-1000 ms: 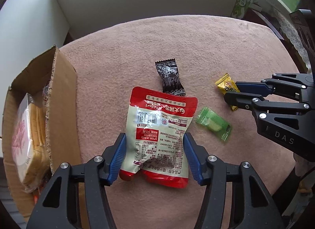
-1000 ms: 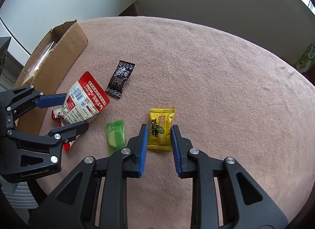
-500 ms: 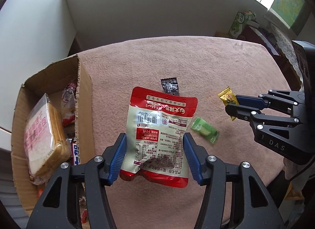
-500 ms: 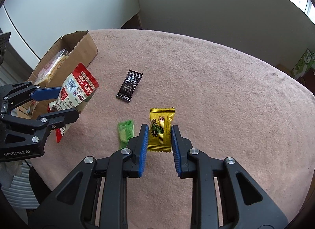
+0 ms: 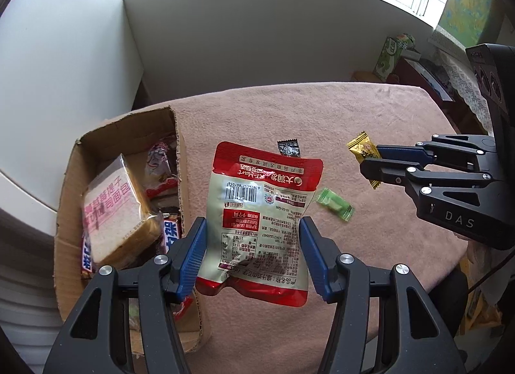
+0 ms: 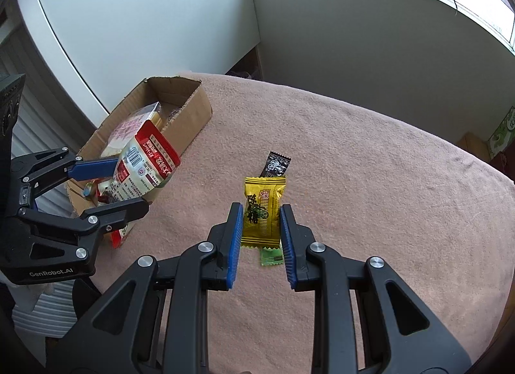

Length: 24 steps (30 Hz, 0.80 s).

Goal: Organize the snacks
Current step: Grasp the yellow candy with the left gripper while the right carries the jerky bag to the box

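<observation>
My left gripper is shut on a red and white snack pouch and holds it in the air beside the open cardboard box. It shows in the right wrist view too, with the pouch at the box's near edge. My right gripper is shut on a yellow candy and holds it above the table; it also shows in the left wrist view with the candy. A green candy and a black candy lie on the pink tablecloth.
The box holds a wrapped bread loaf and several other snack packs. A green carton stands on furniture beyond the table's far right. The table's edge curves along the right.
Both grippers have risen with their loads. The pouch has moved left towards the box. The yellow candy has come off the table, and the green candy now shows beneath it.
</observation>
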Motion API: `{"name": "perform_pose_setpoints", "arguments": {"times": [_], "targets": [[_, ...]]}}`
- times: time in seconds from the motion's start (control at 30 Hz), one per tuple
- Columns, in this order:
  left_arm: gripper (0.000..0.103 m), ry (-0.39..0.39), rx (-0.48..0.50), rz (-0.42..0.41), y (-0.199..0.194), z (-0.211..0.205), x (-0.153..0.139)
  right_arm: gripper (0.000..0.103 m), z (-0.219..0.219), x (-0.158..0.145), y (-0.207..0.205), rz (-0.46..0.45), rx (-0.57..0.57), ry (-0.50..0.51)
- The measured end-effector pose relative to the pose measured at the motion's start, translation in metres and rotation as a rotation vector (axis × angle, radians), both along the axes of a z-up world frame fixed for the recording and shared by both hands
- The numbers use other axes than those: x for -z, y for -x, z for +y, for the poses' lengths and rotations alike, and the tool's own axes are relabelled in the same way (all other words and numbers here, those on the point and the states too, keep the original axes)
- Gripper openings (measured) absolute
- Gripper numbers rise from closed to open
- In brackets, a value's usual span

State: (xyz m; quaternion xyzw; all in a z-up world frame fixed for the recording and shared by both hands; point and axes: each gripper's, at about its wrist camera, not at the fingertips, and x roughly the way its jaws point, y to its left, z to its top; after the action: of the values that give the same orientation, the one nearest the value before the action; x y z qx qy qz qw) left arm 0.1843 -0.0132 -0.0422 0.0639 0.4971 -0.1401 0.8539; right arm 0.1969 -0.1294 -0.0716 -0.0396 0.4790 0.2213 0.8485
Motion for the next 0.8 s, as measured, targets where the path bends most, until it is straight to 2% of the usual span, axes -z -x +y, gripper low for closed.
{"name": "perform_pose_setpoints", "arguments": {"times": [0.2,0.5,0.8], "targets": [[0.057,0.016,-0.05,-0.028,0.014,0.025,-0.006,0.024,0.036,-0.013,0.003,-0.016,-0.054,-0.01],[0.057,0.074,-0.194,-0.045,0.032,0.093,-0.007,0.024,0.087,-0.014,-0.002,-0.003,-0.122,-0.039],[0.057,0.098,-0.285,-0.038,0.04,0.133,0.004,0.024,0.12,-0.012,-0.028,0.029,-0.127,-0.09]]}}
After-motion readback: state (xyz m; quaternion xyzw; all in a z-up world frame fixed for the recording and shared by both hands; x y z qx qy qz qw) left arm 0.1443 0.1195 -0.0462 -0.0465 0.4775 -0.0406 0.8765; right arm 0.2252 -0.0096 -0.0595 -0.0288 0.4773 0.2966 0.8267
